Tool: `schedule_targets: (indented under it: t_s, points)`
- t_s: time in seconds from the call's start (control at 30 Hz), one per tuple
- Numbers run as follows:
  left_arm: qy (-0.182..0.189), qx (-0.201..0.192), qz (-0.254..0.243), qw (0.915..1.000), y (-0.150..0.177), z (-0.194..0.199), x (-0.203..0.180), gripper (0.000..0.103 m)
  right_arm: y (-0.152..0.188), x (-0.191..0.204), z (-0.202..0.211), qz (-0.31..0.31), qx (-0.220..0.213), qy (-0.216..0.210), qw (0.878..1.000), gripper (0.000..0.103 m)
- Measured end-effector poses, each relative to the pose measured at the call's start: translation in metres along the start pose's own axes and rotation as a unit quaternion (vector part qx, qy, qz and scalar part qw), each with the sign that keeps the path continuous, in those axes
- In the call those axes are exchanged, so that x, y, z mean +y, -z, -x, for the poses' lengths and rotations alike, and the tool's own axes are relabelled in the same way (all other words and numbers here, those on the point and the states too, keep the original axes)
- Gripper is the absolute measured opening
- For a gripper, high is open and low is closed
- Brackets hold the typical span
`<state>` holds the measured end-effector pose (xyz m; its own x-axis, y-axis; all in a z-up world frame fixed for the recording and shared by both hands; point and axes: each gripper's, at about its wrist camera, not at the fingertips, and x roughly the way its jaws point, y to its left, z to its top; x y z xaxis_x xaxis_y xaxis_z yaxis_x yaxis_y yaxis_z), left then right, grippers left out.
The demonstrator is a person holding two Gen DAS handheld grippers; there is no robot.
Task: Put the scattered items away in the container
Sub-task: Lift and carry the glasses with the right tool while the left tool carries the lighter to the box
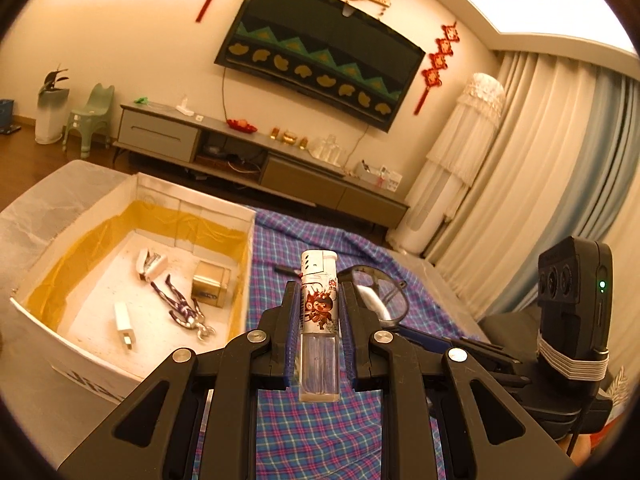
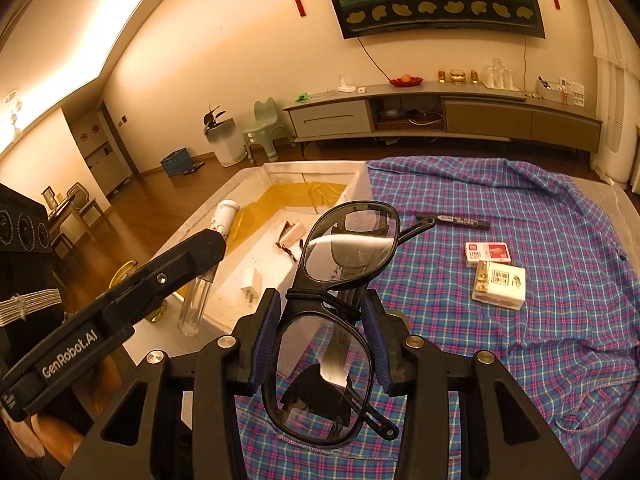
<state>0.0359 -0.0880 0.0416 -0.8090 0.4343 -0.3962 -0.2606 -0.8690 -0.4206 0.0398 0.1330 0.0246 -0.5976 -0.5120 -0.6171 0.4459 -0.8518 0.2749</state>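
My left gripper (image 1: 319, 300) is shut on a white lighter (image 1: 319, 320) with a cartoon print, held upright above the plaid cloth, just right of the white box (image 1: 44, 316). The box holds a white charger (image 1: 125, 325), a purple figure (image 1: 180, 306), a stapler (image 1: 150, 264) and a small gold box (image 1: 211, 283). My right gripper (image 2: 322, 312) is shut on black-framed glasses (image 2: 344, 252), gripped at the bridge, held above the cloth beside the box (image 2: 312, 168). The left gripper with the lighter (image 2: 200, 292) also shows in the right wrist view.
On the blue plaid cloth (image 2: 520, 340) lie a black marker (image 2: 460, 221), a red-and-white card pack (image 2: 488, 252) and a white packet (image 2: 499, 285). A TV stand (image 2: 440, 116) stands beyond the table. The right gripper's body (image 1: 572, 320) is at the right in the left wrist view.
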Motion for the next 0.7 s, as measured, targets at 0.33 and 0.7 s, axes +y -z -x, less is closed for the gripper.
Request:
schedule_targets:
  t_s: [0.33, 0.7]
  points:
    - [-0.010, -0.024, 0.032, 0.9992, -0.020, 0.013, 0.029, 0.019, -0.013, 0.022, -0.001, 0.020, -0.009, -0.020, 1.000, 0.043]
    - [-0.011, -0.038, 0.083, 0.9958, -0.045, 0.023, 0.077, 0.019, -0.036, 0.051, -0.015, 0.052, -0.018, -0.048, 0.997, 0.043]
